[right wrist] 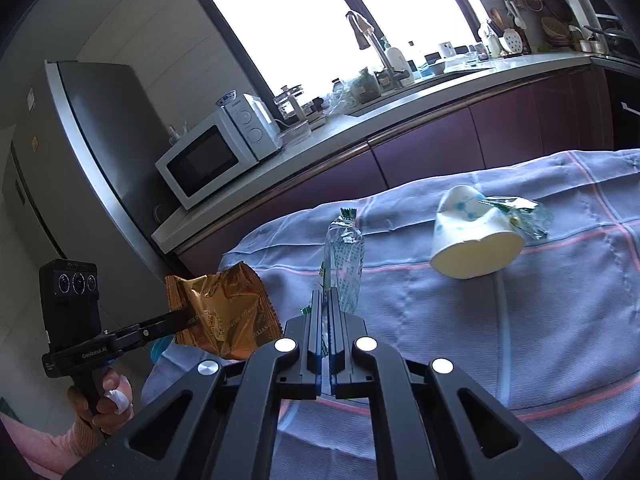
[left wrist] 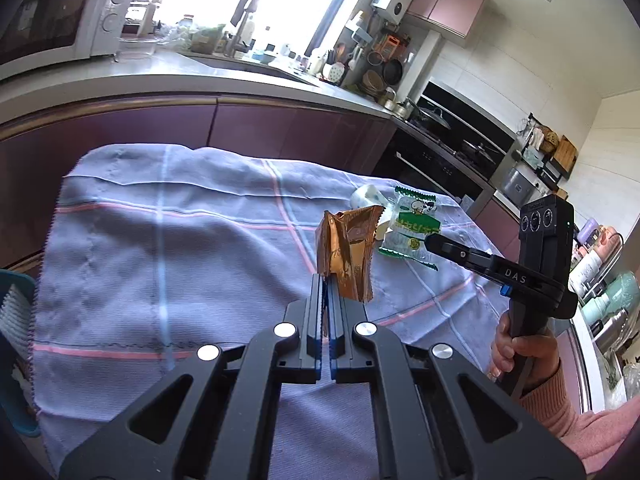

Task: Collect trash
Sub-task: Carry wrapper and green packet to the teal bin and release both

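Observation:
My left gripper (left wrist: 325,280) is shut on a gold-brown snack wrapper (left wrist: 347,254) and holds it above the blue checked cloth (left wrist: 168,248); the wrapper also shows in the right wrist view (right wrist: 224,316). My right gripper (right wrist: 327,294) is shut on a clear green-and-white wrapper (right wrist: 345,258), which also shows in the left wrist view (left wrist: 414,226) at the tip of the right gripper (left wrist: 430,242). A crushed white paper cup (right wrist: 472,236) lies on its side on the cloth, with another green wrapper (right wrist: 520,212) behind it. The cup also shows in the left wrist view (left wrist: 366,196).
A blue plastic basket (left wrist: 16,336) stands at the table's left edge. Beyond the table runs a purple-fronted counter (left wrist: 224,80) with a microwave (right wrist: 216,156), a sink and clutter. A fridge (right wrist: 72,152) stands at the left, a stove (left wrist: 452,140) at the right.

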A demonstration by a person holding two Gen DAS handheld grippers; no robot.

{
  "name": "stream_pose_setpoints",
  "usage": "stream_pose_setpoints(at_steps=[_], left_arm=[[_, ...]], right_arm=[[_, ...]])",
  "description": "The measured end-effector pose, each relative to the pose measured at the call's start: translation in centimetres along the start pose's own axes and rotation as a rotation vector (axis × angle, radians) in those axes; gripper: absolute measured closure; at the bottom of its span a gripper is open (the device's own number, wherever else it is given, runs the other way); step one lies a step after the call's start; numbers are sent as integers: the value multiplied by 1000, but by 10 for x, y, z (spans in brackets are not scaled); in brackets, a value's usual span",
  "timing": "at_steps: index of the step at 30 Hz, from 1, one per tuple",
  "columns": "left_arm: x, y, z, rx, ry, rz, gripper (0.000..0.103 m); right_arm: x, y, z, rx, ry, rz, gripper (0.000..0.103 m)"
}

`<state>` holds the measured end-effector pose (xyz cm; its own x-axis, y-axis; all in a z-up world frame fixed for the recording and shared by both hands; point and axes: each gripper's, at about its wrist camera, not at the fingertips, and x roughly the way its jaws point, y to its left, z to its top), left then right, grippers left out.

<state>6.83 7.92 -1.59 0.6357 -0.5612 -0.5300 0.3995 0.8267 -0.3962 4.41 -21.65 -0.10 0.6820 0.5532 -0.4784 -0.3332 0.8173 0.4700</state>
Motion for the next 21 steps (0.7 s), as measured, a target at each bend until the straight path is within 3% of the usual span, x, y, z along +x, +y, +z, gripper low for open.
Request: stream_pose_setpoints(at_steps=[8, 21], left_arm=[[-70, 47, -2, -59, -87, 107, 100], [-152, 107, -18, -160, -173, 292, 100]], right_arm=[[38, 59, 3, -94, 63, 105, 101], [109, 141, 1, -210, 190, 251, 101]])
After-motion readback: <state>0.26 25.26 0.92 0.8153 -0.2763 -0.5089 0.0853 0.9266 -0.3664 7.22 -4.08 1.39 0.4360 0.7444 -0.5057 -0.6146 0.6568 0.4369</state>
